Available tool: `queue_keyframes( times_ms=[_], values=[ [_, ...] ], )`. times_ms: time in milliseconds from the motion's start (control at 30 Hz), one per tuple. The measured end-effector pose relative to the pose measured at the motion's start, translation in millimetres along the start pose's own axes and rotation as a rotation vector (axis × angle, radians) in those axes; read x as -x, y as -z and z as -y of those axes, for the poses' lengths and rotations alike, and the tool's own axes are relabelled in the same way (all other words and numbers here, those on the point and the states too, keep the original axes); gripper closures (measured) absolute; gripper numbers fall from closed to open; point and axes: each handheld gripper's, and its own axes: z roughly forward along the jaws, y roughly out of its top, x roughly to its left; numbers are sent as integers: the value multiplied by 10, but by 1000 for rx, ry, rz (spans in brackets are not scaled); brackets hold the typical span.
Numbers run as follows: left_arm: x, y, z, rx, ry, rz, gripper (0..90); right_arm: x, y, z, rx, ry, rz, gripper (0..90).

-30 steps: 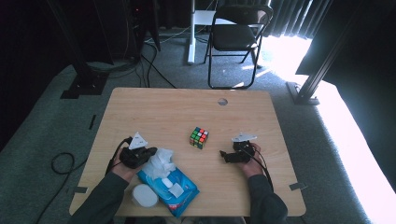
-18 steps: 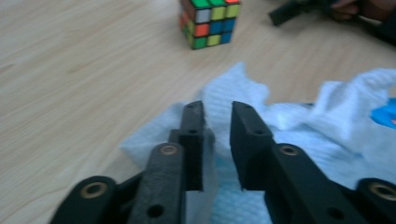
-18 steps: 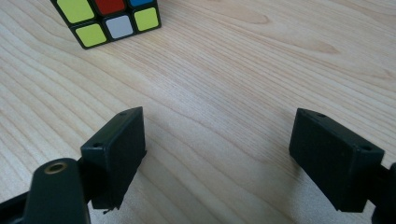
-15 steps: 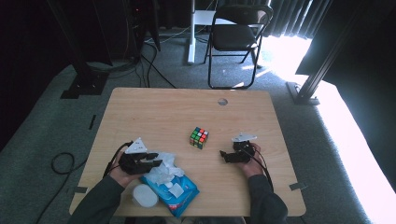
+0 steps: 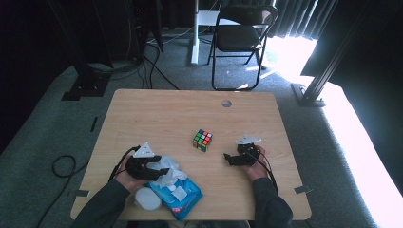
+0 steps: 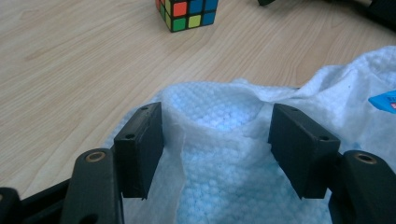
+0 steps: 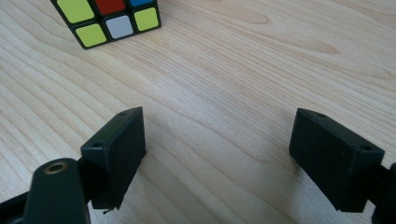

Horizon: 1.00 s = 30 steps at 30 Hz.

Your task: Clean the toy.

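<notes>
A white wet wipe (image 6: 219, 154) sticks up out of a blue wipes pack (image 5: 178, 199) at the table's near left. My left gripper (image 6: 217, 116) is open, its jaws standing on either side of a raised fold of the wipe without clamping it. In the high view the left gripper (image 5: 163, 171) lies over the wipe (image 5: 168, 176). A colourful puzzle cube (image 5: 202, 140) stands mid-table, also seen as the cube (image 6: 187, 11) beyond the wipe. My right gripper (image 5: 227, 158) rests at the near right, open over bare wood (image 7: 219, 116), with the cube (image 7: 109, 18) ahead to its left.
A white round lid (image 5: 147, 199) lies beside the pack near the front edge. The wooden table (image 5: 166, 114) has a small cable hole (image 5: 226, 103) at the back. A folding chair (image 5: 240, 38) and cables stand on the floor beyond.
My left gripper has moved nearer the front edge and a little right, onto the wipe. The right gripper and the cube have stayed put.
</notes>
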Motion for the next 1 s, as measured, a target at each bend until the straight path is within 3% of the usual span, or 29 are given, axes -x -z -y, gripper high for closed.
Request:
queue_keyframes(
  times_ms=[133, 167, 200, 267, 333, 367, 467, 667, 767, 1000],
  values=[
    [-44, 18, 14, 16, 30, 22, 395, 0, 0, 0, 0, 0, 0, 183],
    [-65, 24, 19, 17, 40, 7, 472, 0, 0, 0, 0, 0, 0, 182],
    [-88, 27, 24, 20, 50, 20, 499, 0, 0, 0, 0, 0, 0, 182],
    [-86, 9, 17, -4, 53, -33, 539, 0, 0, 0, 0, 0, 0, 183],
    [-69, 4, 3, 1, 46, -51, 555, 0, 0, 0, 0, 0, 0, 183],
    [-64, 5, -3, 5, 45, -62, 613, 0, 0, 0, 0, 0, 0, 182],
    [-91, 4, -9, 17, 57, -72, 727, 0, 0, 0, 0, 0, 0, 182],
    [-95, 4, -31, 25, 59, -82, 837, 0, 0, 0, 0, 0, 0, 183],
    [-126, 11, -29, 40, 83, -72, 864, 0, 0, 0, 0, 0, 0, 183],
    [-168, 63, -50, 64, 98, -100, 878, 0, 0, 0, 0, 0, 0, 182]
  ],
)
